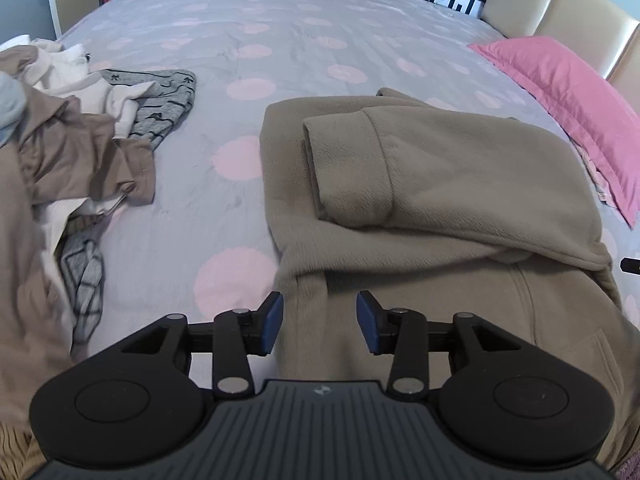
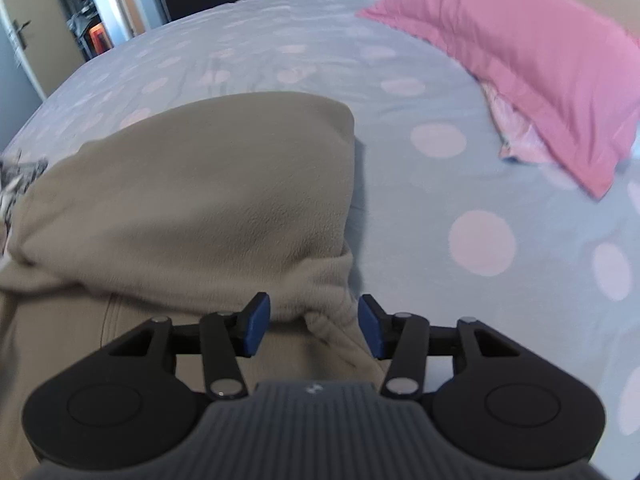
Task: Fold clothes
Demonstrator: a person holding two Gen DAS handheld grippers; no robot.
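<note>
1. On bed (image 1: 248, 32), far left: heap of unfolded clothes (image 1: 60, 148), tan, white, grey pcs mixed.
2. Mid-right of bed: beige fleece garment (image 1: 440, 184), sleeve folded across the body, cuff twd the heap.
3. Left tongs (image 1: 319, 322) apart, nothing clamped, over the fleece's near left edge.
4. Right tongs (image 2: 314, 326) apart, w/ a bunched fleece fold btwn the blue pads; contact unclear.
5. Far right: pink pillow (image 1: 568, 108) by cream headboard (image 1: 560, 4).
</note>
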